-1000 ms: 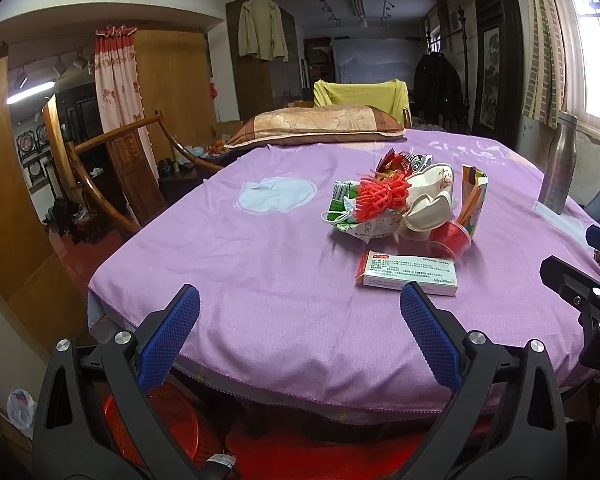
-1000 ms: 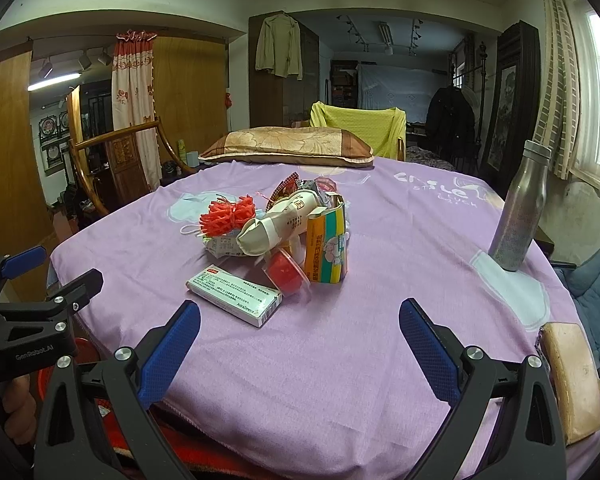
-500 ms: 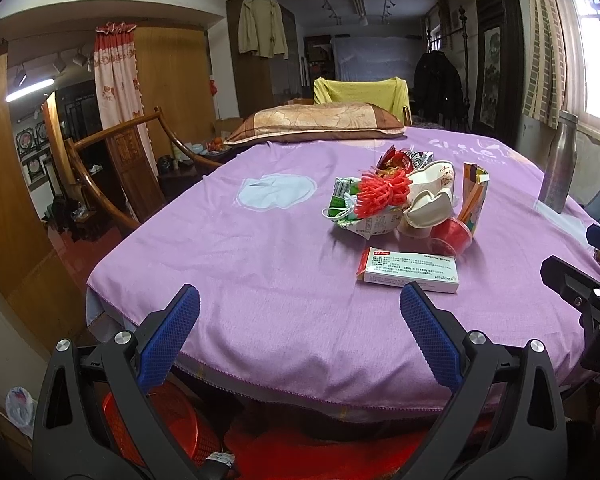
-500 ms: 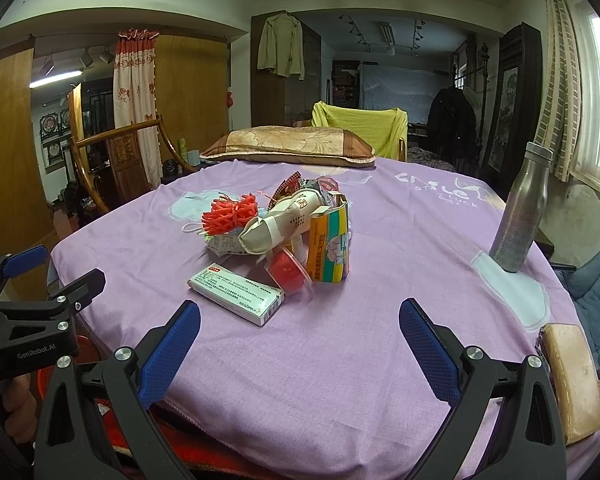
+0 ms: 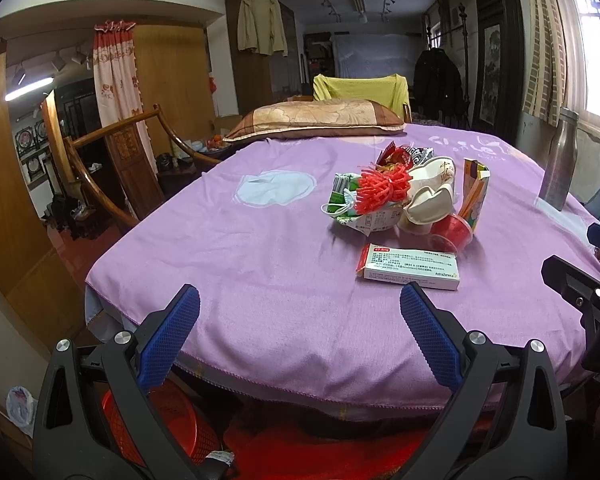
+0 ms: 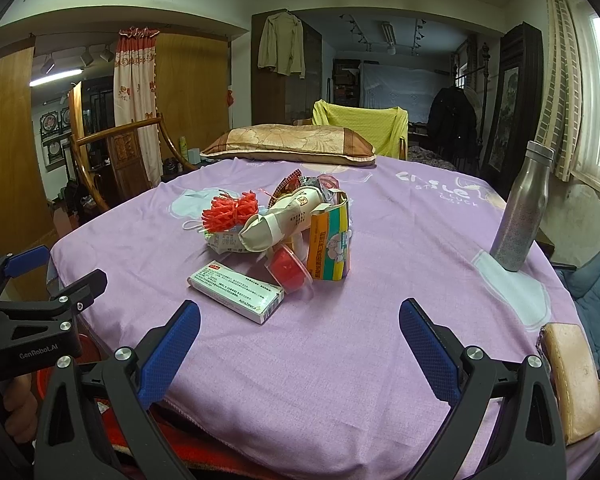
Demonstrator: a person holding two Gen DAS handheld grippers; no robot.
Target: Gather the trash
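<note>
A heap of trash lies mid-table on the purple cloth (image 5: 260, 272): a white medicine box (image 5: 410, 267) (image 6: 236, 291) nearest me, a red plastic cup (image 5: 452, 232) (image 6: 289, 268), a crushed cream paper cup (image 5: 428, 200) (image 6: 280, 224), a red net tuft (image 5: 384, 192) (image 6: 230, 212), a yellow-green carton (image 5: 475, 196) (image 6: 330, 248) and wrappers. My left gripper (image 5: 300, 316) hangs open at the table's near edge, short of the box. My right gripper (image 6: 300, 320) is open too, over the near cloth, box just beyond its left finger.
A red basket (image 5: 160, 428) sits on the floor under the table's near edge. A steel bottle (image 6: 522, 212) stands at the right, a tan pouch (image 6: 572, 376) near the right edge, a pillow (image 5: 316, 120) at the far side. Wooden chairs (image 5: 112, 160) stand left.
Both views have crept slightly; the trash heap sits a touch lower and nearer in frame. Both grippers stay open and hold nothing.
</note>
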